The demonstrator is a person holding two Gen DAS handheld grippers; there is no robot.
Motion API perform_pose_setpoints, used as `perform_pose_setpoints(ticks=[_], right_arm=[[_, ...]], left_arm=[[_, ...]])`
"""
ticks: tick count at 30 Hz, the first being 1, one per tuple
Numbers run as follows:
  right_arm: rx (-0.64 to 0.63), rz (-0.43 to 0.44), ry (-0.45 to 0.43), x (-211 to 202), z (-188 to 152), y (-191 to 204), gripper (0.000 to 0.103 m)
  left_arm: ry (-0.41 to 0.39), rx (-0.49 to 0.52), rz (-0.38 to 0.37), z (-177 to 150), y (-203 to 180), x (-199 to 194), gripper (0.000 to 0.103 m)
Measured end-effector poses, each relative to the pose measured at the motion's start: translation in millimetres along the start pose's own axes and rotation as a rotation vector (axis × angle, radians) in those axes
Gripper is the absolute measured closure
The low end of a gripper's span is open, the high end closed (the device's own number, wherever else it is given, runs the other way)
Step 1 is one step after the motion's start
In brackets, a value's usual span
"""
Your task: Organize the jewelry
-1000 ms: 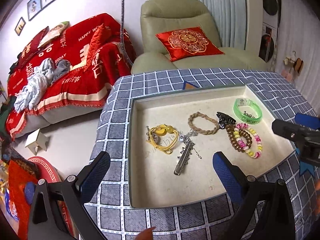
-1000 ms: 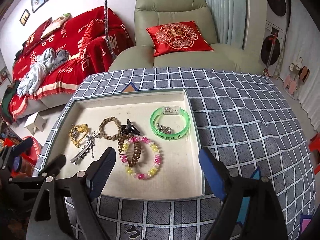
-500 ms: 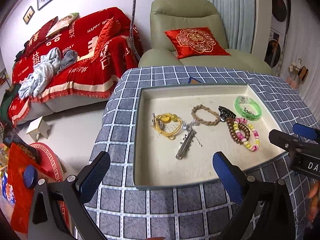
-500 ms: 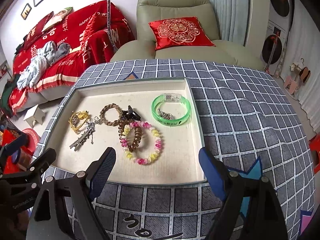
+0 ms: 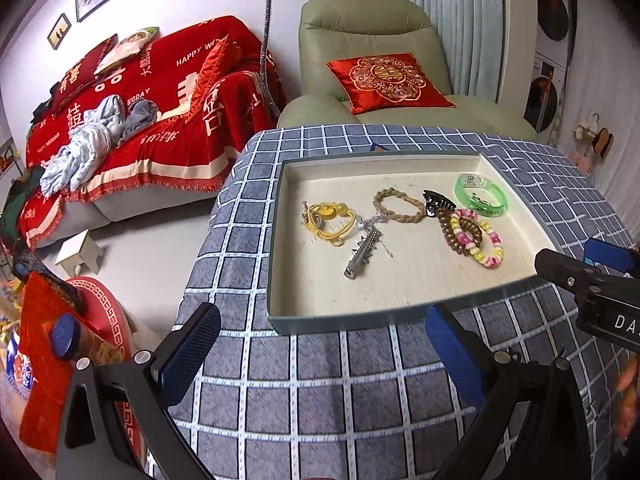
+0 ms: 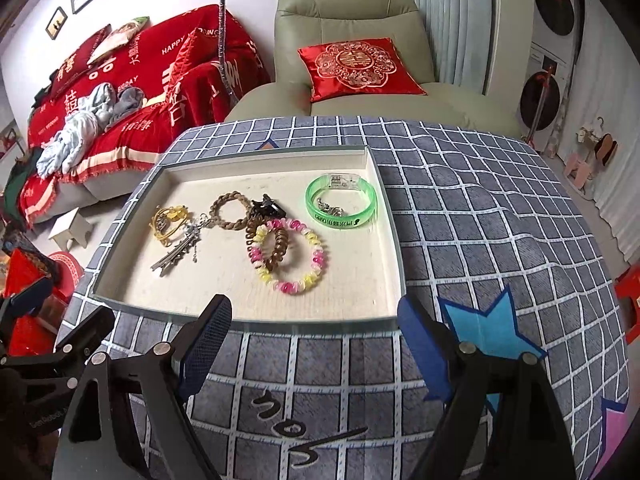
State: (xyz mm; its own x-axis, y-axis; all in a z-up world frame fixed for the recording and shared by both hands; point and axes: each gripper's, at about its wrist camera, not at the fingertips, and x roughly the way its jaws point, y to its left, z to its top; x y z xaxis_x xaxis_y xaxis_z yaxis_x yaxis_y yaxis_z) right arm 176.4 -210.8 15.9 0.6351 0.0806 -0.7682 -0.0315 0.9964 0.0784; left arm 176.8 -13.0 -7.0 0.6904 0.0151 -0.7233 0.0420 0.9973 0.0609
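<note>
The jewelry lies loose in a shallow cream-lined tray [image 6: 390,240] on the checked tabletop [image 6: 500,220], bunched along the tray's middle band. From the tray's right wall inward: a green bangle [image 6: 341,206] near the far right corner with a small metal chain inside its ring; a pink-and-yellow bead bracelet [image 6: 289,255] overlapping a brown coil hair tie [image 6: 272,240]; a black claw clip [image 6: 267,206] touching the coil's far side; a braided brown loop [image 6: 230,210]; a silver hair clip [image 6: 176,254] whose long axis runs diagonally, its plain end toward the tray's near left corner; and a yellow cord piece [image 6: 170,220] nearest the left wall.

Both tools sit short of the tray's near edge, over bare cloth, pointing down and forward at it. The right hand-held gripper [image 6: 314,340] has its jaws spread wide with nothing between them; the bead bracelet lies straight ahead of it, just past the near wall, and the green bangle farther on to the right. The left hand-held gripper [image 5: 320,344] is likewise wide apart and empty, and the silver hair clip and yellow cord piece lie ahead of it.

So the right hand looks better placed for the bracelets and bangle, the left for the clip and cord. The clip's diagonal lie would probably ask for jaws set across its narrow width.
</note>
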Motion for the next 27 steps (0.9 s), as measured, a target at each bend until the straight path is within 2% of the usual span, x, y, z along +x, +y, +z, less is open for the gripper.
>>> perform_pose_setpoints(ticks=[16, 27], right_arm=[[-0.005, -0.024, -0.1, -51.9, -36.5, 4.4, 0.016], [-0.015, -0.055, -0.129, -68.2, -55.4, 11.7, 0.016]], left_arm=[[-0.028, -0.031, -0.008, -34.1, 1.5, -39.3, 0.0], [-0.039, -0.045, -0.006, -45.5, 3.8, -56.0, 0.0]])
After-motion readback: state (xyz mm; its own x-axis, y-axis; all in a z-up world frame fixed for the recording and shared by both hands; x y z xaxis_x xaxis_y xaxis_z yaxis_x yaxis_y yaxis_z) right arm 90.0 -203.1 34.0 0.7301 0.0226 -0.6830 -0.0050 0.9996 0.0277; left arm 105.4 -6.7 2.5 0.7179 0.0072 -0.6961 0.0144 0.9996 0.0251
